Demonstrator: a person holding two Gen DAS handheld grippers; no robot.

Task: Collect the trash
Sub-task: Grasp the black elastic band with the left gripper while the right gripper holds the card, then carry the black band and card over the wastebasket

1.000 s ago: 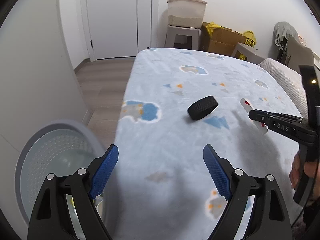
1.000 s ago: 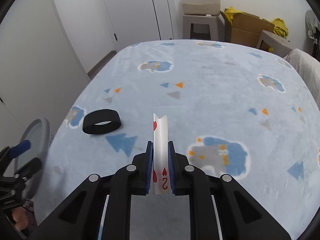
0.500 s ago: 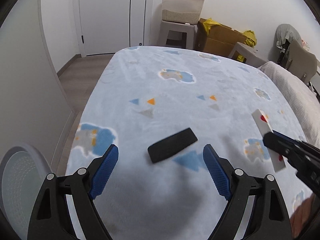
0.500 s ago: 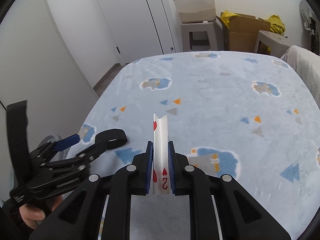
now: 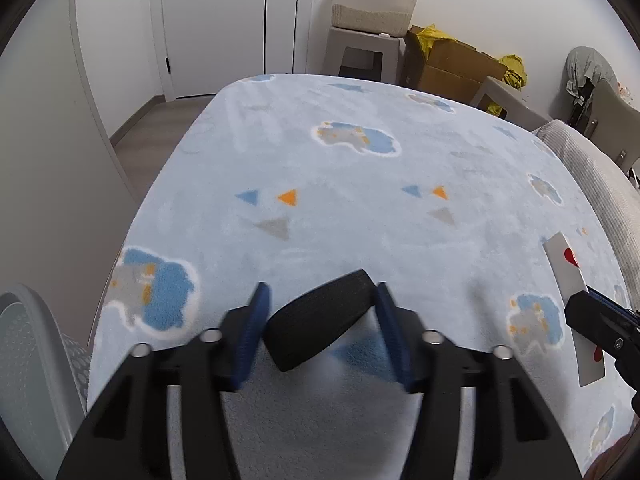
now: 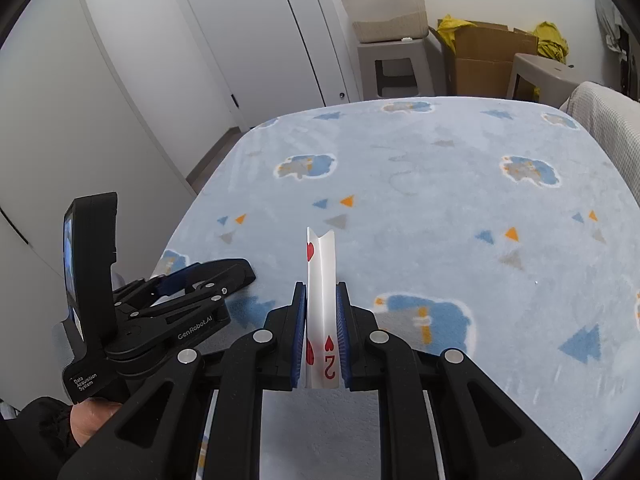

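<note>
A black ring-shaped band (image 5: 320,320) lies on the light blue blanket (image 5: 360,184) near its front left corner. My left gripper (image 5: 320,308) has its blue fingers closed in on both sides of the band, touching or nearly touching it. In the right wrist view the left gripper (image 6: 208,276) hides the band. My right gripper (image 6: 321,312) is shut on a bent two of hearts playing card (image 6: 320,280), held upright above the blanket. The card also shows at the right edge of the left wrist view (image 5: 572,300).
A grey perforated trash bin (image 5: 28,360) stands on the floor left of the bed. A white wall and door (image 5: 224,28) lie beyond. A stool with a plastic tub (image 5: 372,4), cardboard boxes (image 5: 452,64) and a chair stand past the far edge.
My left gripper has moved from beside the bin over to the black band and narrowed its fingers around it. My right gripper has kept hold of the card.
</note>
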